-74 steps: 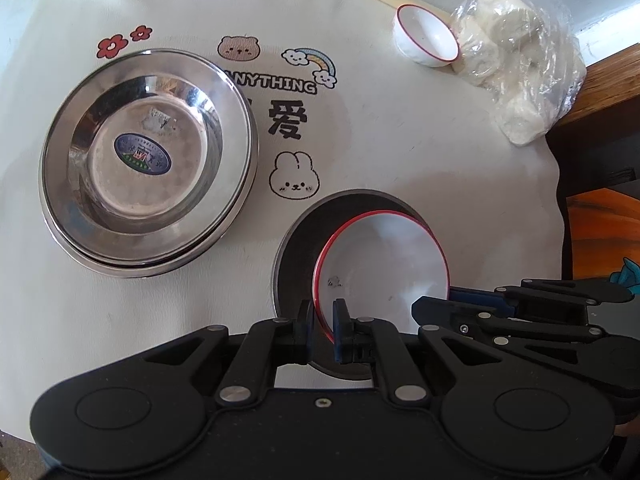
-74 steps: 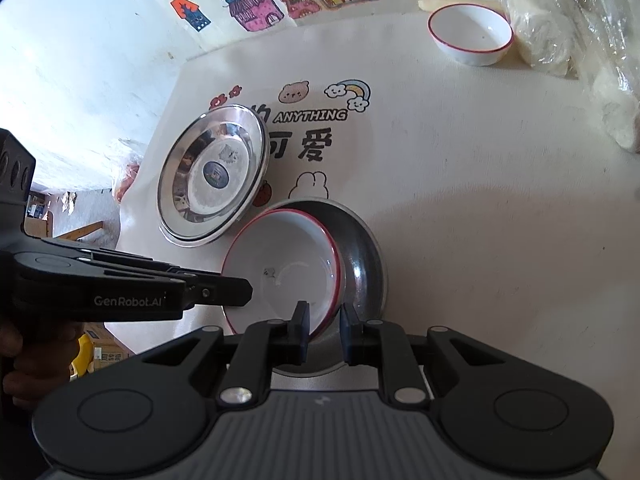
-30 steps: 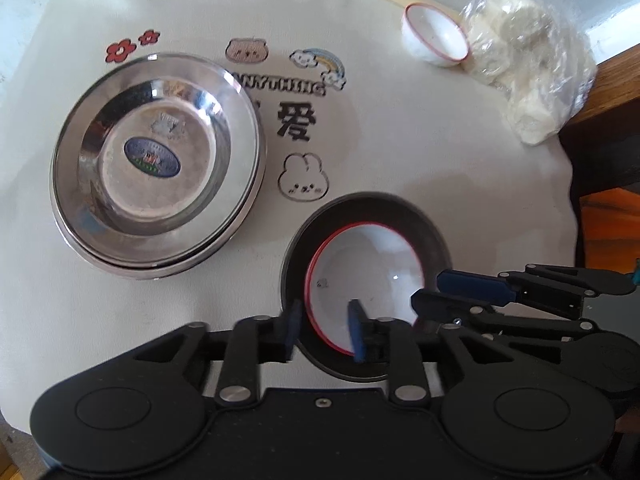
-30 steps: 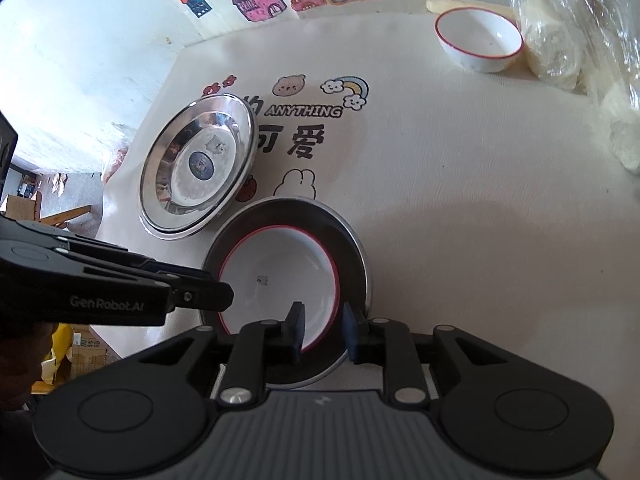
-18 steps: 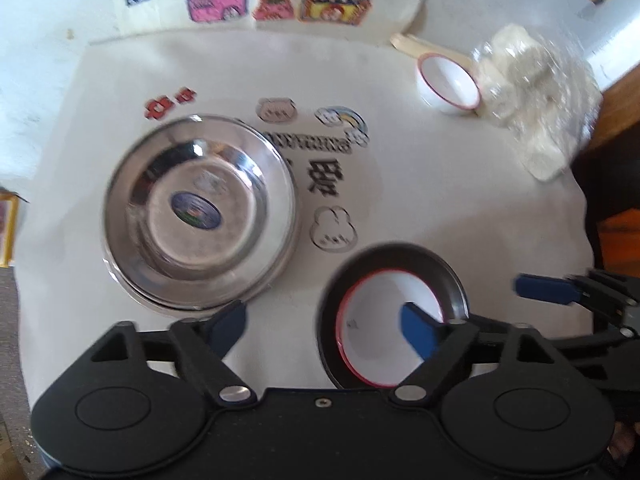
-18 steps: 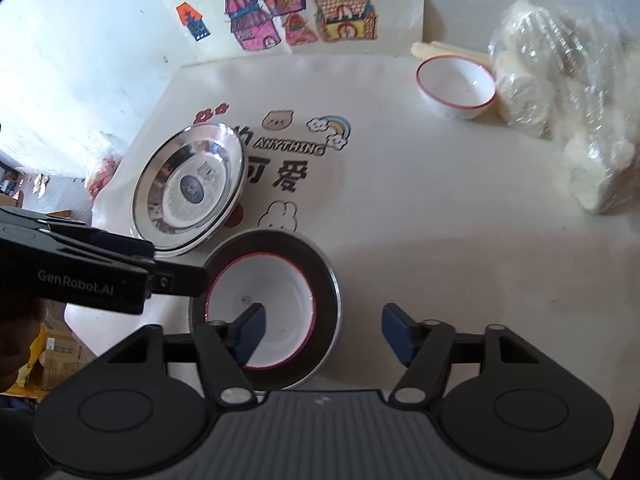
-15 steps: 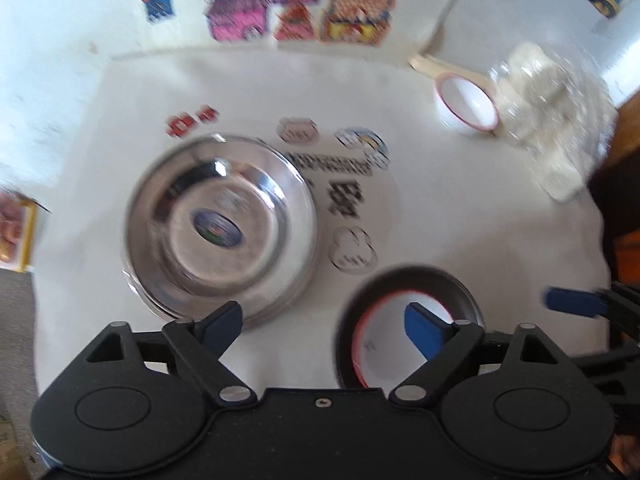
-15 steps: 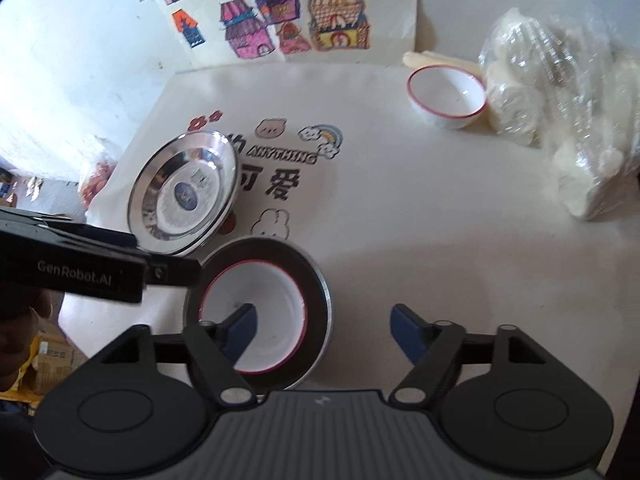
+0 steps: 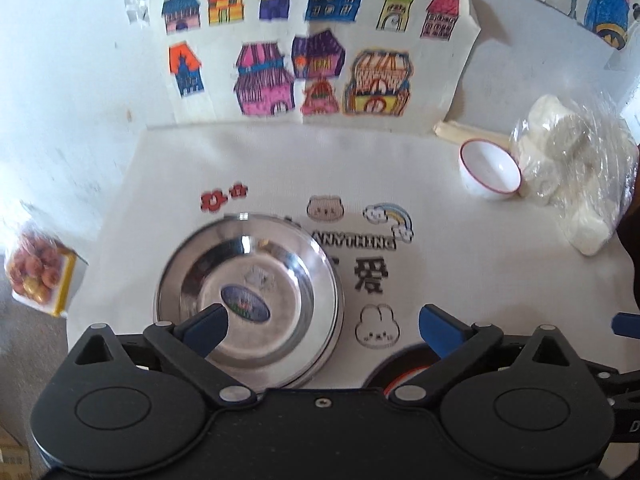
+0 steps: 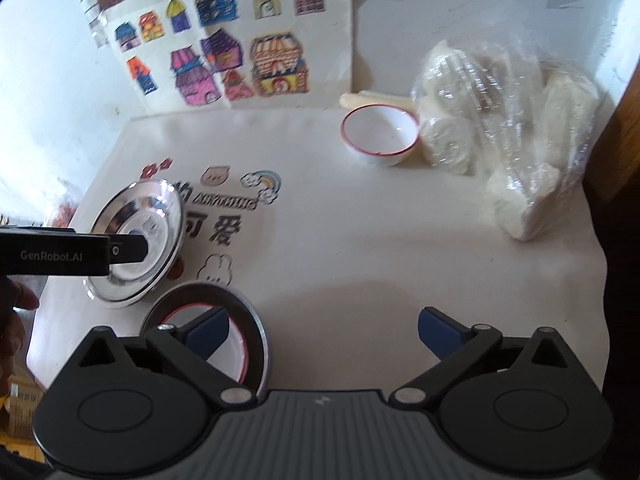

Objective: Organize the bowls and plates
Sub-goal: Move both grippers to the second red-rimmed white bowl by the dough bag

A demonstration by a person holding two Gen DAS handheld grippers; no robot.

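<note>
Above the steel plates (image 9: 248,292), both the left gripper (image 9: 320,324) and right gripper (image 10: 322,330) were opening, empty; the far bowl (image 10: 380,134) wanted a rim grasp.

Bright daylight, slight motion blur, strong fisheye bending at the edges.

Background items, non-tableware
Cartoon-print cloth (image 10: 360,232) over worktop; coloured house drawings (image 9: 304,48) on wall; clear bag of white lumps (image 10: 504,128) at right; boxed red fruit (image 9: 38,276) at left.
</note>
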